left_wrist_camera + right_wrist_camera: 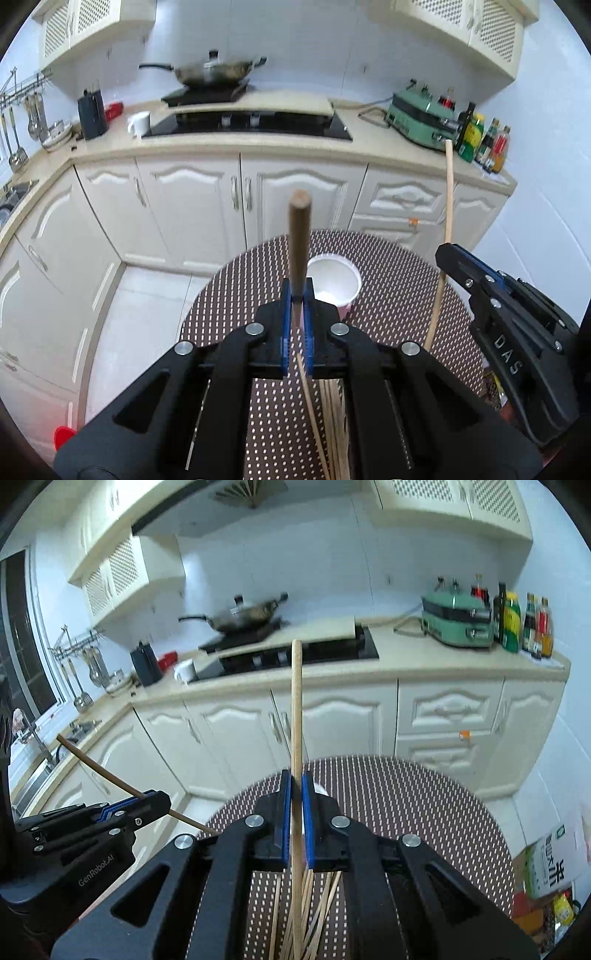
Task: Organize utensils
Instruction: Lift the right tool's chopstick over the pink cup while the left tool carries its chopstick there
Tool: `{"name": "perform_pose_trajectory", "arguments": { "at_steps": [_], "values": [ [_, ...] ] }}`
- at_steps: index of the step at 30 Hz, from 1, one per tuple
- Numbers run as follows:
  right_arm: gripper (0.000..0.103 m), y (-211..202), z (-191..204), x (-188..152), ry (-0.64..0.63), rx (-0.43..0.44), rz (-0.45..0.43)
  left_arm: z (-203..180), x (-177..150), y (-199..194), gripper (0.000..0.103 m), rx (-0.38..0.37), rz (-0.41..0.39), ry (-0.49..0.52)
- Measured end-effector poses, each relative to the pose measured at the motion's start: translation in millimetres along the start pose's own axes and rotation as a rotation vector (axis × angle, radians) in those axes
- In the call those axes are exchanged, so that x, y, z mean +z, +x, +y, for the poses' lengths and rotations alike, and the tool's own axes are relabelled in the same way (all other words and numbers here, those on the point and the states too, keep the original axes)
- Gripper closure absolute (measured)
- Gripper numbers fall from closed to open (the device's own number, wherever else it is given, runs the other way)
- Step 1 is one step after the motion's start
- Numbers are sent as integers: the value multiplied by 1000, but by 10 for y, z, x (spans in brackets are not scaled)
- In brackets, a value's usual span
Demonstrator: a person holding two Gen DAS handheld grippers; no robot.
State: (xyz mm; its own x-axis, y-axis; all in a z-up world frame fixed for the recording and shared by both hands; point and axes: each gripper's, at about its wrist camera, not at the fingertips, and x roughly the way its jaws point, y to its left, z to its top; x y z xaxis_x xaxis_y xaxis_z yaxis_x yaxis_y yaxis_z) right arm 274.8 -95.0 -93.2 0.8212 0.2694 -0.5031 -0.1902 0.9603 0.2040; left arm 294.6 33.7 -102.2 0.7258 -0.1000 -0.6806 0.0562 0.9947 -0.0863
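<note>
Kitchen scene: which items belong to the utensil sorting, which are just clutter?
Job:
left gripper shut on dark chopstick
right gripper shut on light chopstick
loose chopsticks on dotted mat
white cup

Clutter:
wok
green appliance
bottles
mug

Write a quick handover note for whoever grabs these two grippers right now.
Left gripper: jaws shut on a dark chopstick, raised.
Right gripper: jaws shut on a light chopstick, raised.
The white cup stands on the dotted table, apparently empty.
Loose chopsticks lie on the table below the grippers.
Done: two picked up. Left: probably cup both, then the pile.
</note>
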Motion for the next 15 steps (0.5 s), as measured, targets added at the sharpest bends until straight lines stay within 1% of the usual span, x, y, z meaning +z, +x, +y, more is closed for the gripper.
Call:
{"name": "perform_pose_trajectory", "arguments": {
  "at_steps": [5, 7, 12, 15],
  "values": [
    [98, -105, 18, 161, -31, -1, -110, -87, 206, -174, 97, -28, -83, 12],
    [98, -114, 20, 226, -41, -3, -148, -126, 273, -208, 97, -38, -104, 20],
    [98, -76, -26, 348, -37, 4, -201, -197, 399, -210, 97, -66, -137, 29],
    [98, -13, -50, 400, -30, 17, -217, -208, 452, -163, 97, -83, -141, 36]
  ]
}}
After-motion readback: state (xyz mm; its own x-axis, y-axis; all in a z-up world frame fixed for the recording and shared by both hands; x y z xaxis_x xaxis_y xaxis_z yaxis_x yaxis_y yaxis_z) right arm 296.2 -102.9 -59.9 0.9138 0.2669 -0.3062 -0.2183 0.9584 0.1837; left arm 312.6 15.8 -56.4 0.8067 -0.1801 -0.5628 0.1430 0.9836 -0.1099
